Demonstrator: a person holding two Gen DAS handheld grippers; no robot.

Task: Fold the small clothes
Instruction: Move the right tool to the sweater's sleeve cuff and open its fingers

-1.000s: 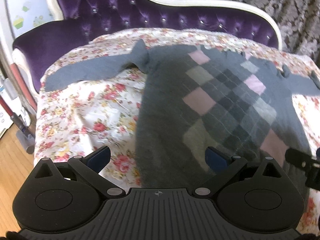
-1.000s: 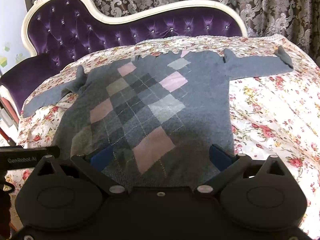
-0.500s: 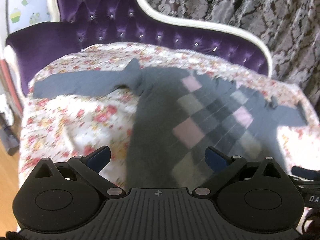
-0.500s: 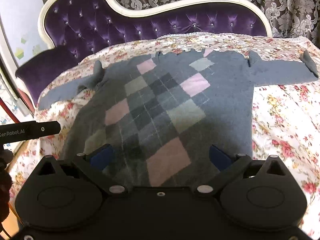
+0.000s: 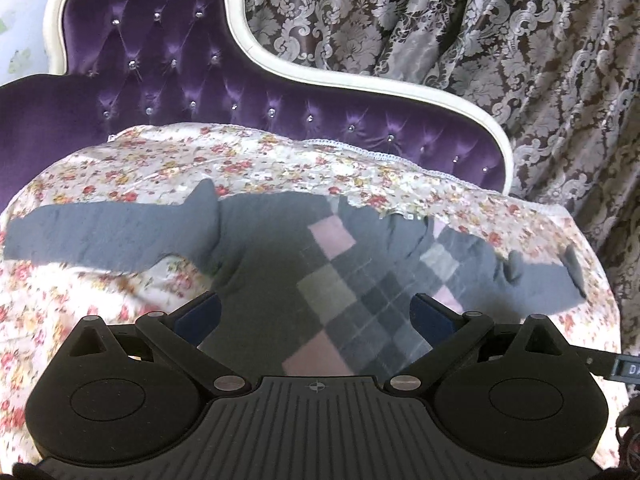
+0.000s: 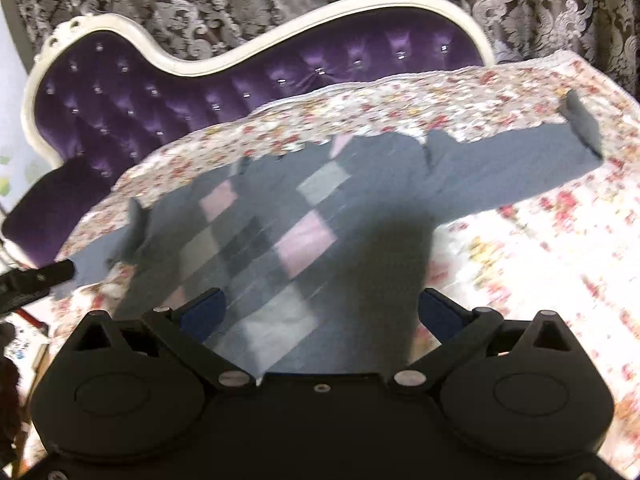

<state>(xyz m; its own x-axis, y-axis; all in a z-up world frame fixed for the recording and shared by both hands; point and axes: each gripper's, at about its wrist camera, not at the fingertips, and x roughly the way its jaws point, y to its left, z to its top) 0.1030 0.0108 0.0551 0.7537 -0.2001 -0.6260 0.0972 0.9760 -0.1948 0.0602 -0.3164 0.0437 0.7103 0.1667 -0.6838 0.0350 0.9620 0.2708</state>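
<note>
I found the grey argyle sweater [image 5: 288, 264] lying front-up and spread flat on the floral cover [image 5: 120, 160] of the purple tufted sofa [image 5: 160, 60], hem toward me, collar toward the backrest.

Left side: the left sleeve [image 5: 100, 236] lay straight out and nearly flat, with a small raised pucker at its armpit. The left gripper [image 5: 316, 312] hovered above the lower body panel, jaws released and wide, holding nothing.

Centre: the diamond pattern [image 6: 304, 232] marked the midline and, in my judgement, gave a usable reference for symmetric folds.

Right side: the right gripper [image 6: 322, 312] hovered over the hem area, jaws likewise spread and empty. The right sleeve [image 6: 520, 168] extended outward, its cuff [image 6: 582, 128] turned up.

No fold had been made. For the step in hand, I judged that each gripper should pinch a sleeve near its cuff, taking the knit only and not the cover beneath, then carry it inward across the chest. The knit looked soft and likely to drag, so a low, slow lift seemed advisable. The right view was motion-blurred; finer details there were unreadable.
</note>
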